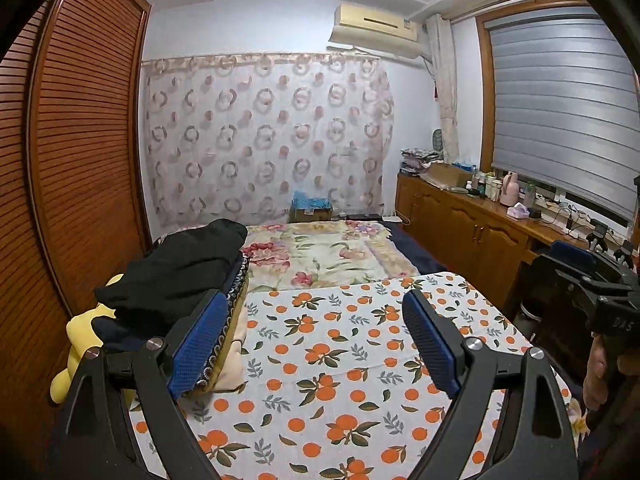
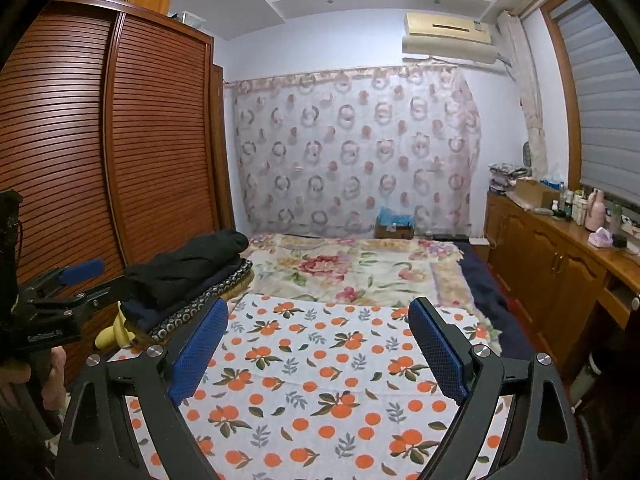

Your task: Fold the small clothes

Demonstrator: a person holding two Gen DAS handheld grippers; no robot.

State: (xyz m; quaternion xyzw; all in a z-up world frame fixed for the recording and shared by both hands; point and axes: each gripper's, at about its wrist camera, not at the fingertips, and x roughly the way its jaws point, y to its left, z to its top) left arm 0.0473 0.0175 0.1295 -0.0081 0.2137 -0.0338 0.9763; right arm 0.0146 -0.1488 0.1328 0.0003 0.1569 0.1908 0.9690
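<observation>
Hovering with jaws spread wide and nothing between them, the left gripper (image 1: 316, 344) and right gripper (image 2: 318, 344) both point level across the orange-print cloth (image 1: 340, 360). Left of both claws, beyond their left fingers, lies the pile of dark clothes (image 1: 176, 276), its long axis seemingly running away toward the curtain (image 1: 264, 136).

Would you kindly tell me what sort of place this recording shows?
Most likely a home bedroom: a bed with a floral blanket, a louvered wooden wardrobe, and a wall air conditioner.
</observation>
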